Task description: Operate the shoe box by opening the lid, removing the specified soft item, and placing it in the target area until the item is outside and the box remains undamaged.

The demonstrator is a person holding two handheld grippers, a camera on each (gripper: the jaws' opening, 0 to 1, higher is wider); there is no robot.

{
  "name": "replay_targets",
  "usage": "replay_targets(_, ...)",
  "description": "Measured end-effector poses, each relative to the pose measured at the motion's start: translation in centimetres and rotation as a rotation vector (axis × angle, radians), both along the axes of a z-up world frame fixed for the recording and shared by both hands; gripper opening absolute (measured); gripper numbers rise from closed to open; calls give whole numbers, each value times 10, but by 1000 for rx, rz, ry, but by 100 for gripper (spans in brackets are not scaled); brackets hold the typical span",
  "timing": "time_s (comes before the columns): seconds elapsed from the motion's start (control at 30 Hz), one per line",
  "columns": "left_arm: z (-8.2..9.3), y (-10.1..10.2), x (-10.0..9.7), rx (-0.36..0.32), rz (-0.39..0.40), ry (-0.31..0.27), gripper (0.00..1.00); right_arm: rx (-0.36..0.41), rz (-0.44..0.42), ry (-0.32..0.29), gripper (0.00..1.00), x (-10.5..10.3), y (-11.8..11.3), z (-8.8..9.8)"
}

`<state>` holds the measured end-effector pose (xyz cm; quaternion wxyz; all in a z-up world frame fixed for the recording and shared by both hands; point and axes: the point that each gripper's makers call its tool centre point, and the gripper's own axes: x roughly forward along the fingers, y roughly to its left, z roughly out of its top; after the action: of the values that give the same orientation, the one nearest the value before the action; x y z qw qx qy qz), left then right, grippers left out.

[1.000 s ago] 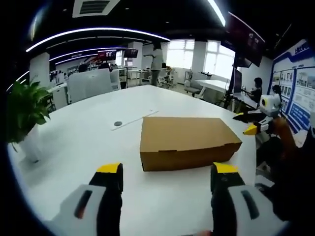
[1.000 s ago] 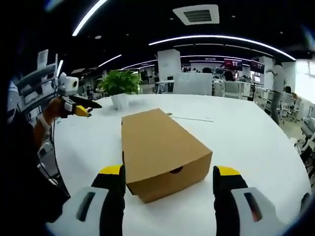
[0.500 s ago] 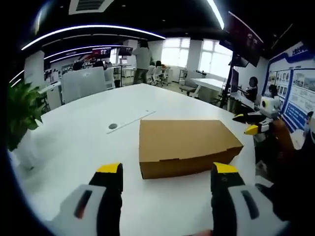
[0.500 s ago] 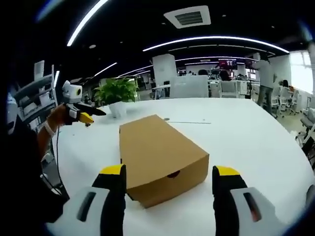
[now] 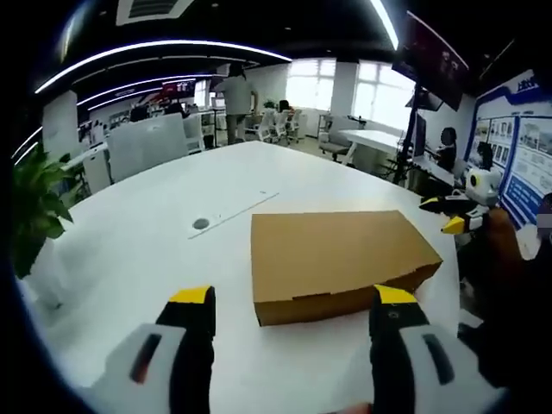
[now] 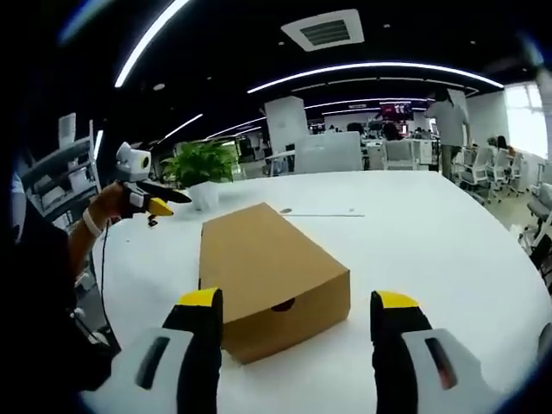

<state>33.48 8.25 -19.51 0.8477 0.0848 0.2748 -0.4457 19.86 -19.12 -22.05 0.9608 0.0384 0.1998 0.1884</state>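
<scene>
A brown cardboard shoe box [image 5: 341,260] lies shut on the white table [image 5: 147,250]. In the left gripper view its long side faces my left gripper [image 5: 293,302], which stands open just short of it. The right gripper view shows the box [image 6: 263,272] end-on, with a half-round finger notch in the front face. My right gripper [image 6: 296,304] is open, its yellow-tipped jaws on either side of that end and apart from it. The other gripper [image 6: 147,200] hovers at the left, held by a hand. In the left gripper view the right gripper [image 5: 454,220] hovers at the right.
A potted green plant [image 6: 202,166] stands on the table beyond the box, also at the left edge as the plant [image 5: 34,207]. A round cable port [image 5: 201,223] sits in the tabletop. Desks, chairs and people stand in the office behind.
Both cameras have shifted slightly; the box sits a little more to the right in the left gripper view and lower-left in the right gripper view. Both grippers stay open.
</scene>
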Motion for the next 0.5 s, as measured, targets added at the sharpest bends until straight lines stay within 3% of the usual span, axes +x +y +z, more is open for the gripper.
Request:
replay_targets(0.23, -6, -4, 11, 7, -6, 29, 75, 33, -14, 8, 70, 7, 0, -2)
replay_targets(0.5, -15, -2, 20, 31, -20, 50, 74, 53, -7, 36, 69, 9, 11, -18)
